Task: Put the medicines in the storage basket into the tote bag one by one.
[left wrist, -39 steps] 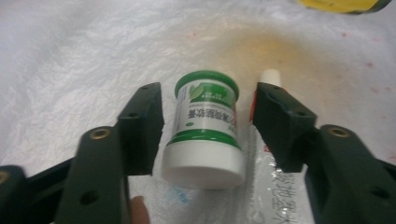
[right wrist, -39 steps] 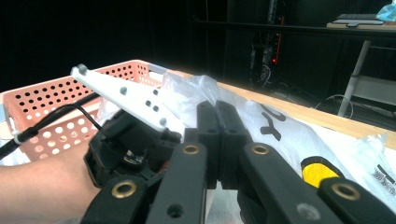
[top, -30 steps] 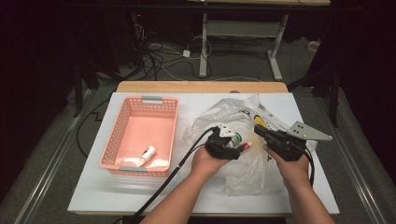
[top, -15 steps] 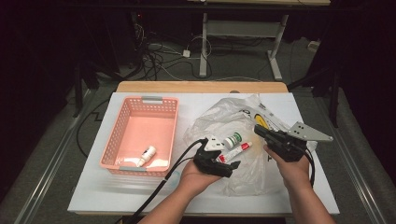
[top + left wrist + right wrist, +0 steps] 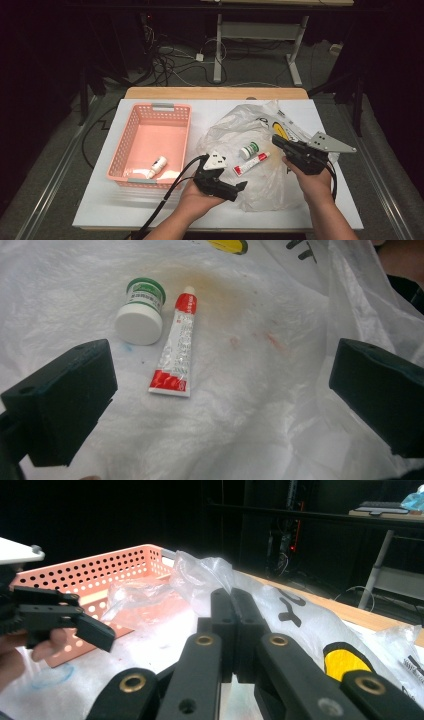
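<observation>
Gaping wide and empty after just opening, the left claw (image 5: 235, 189) is hovering over the crinkled clear plastic bag (image 5: 280, 187); the red-and-white squeeze tube (image 5: 175, 347) and white green-labelled jar (image 5: 140, 318) are lying ahead of it, while the right claw (image 5: 278, 142) is sitting closed, pinching the bag.

We see the left gripper (image 5: 220, 405), jaws wide apart and just opened, above a plastic bag (image 5: 260, 405); a red-and-white tube (image 5: 176, 352) touches a green-labelled jar (image 5: 141, 317).

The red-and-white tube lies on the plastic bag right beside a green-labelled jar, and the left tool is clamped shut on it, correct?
Not quite. The left tool is open, its jaws wide apart and the tube untouched beyond them, as the left gripper view shows. The tube does lie on the plastic bag beside the green-labelled jar.
</observation>
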